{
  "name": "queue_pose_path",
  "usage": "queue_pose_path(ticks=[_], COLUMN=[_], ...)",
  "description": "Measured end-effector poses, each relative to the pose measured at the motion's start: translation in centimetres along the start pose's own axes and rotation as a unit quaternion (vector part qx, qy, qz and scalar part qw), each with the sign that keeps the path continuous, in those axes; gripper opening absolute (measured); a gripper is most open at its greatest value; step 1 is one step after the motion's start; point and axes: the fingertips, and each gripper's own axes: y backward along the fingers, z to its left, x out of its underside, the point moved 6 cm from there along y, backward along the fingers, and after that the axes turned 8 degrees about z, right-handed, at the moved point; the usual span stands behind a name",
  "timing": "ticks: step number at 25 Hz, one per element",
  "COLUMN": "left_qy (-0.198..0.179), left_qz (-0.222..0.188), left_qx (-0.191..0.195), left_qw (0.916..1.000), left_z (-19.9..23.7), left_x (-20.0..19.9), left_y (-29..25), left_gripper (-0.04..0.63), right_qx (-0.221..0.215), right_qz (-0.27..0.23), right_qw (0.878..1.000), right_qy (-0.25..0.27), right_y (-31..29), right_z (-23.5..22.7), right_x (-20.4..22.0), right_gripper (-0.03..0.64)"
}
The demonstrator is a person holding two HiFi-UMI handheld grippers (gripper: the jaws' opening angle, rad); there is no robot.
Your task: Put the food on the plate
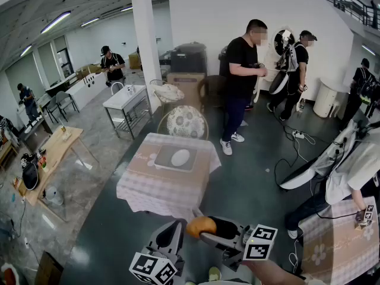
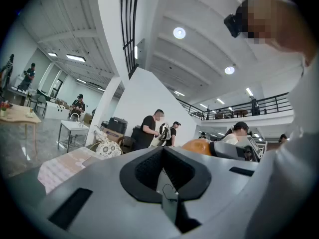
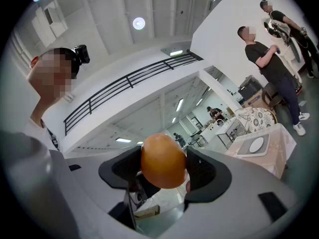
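Note:
A round orange piece of food (image 3: 163,161) sits between the black pads of my right gripper (image 3: 164,169), which is shut on it. In the head view the same food (image 1: 200,226) shows at the bottom, in the right gripper (image 1: 209,228). My left gripper (image 1: 171,235) hangs beside it, its jaws together with nothing in them. From the left gripper view the food (image 2: 198,146) shows just to the right. A white oval plate (image 1: 180,157) lies on a grey tray (image 1: 161,159) on the checked-cloth table (image 1: 142,186) ahead, well away from both grippers.
A chair with a patterned cushion (image 1: 185,122) stands behind the table. Two people (image 1: 240,82) stand further back, with cables (image 1: 291,153) on the floor. A second cloth-covered table (image 1: 335,245) is at the right, a wooden table (image 1: 56,150) at the left.

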Motion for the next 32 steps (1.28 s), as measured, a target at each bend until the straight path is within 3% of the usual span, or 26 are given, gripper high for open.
queue_pose_path(ticks=[20, 32], left_qy=[-0.022, -0.026], left_qz=[-0.004, 0.004], left_qx=[-0.011, -0.015], left_qw=[0.9997, 0.9995], left_z=[-0.2, -1.1], left_x=[-0.1, 0.4], left_y=[-3.0, -6.7], left_gripper=[0.006, 0.006], right_qx=[-0.026, -0.015], right_qz=[-0.008, -0.019], right_qw=[1.000, 1.000], right_qy=[-0.001, -0.009], right_y=[0.5, 2.4], right_z=[-2.3, -5.2], right_x=[-2.1, -3.3], right_gripper=[0.296, 0.295])
